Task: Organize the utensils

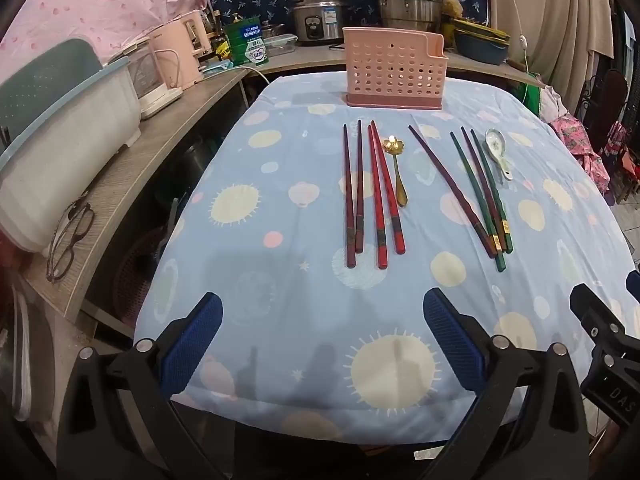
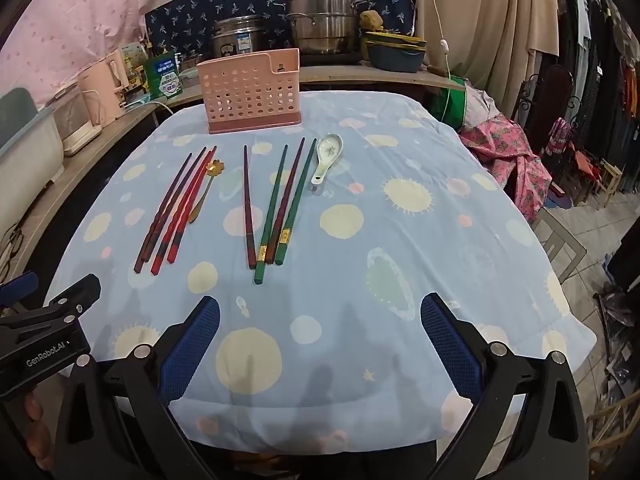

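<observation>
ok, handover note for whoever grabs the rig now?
Left gripper: open, empty, above the near table edge.
Right gripper: open, empty, alongside it.
Pink holder: upright at the far end; no utensils show in it.
On the cloth: red chopsticks and gold spoon to the left; green and dark chopsticks and white spoon to the right.
Done: nothing. Left: every utensil.

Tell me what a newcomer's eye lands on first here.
The pink perforated caddy stands at the table's far edge. In front of it lie two chopstick clusters, reddish left, green-and-dark right, with a gold spoon between and a white ceramic spoon rightmost.
</observation>
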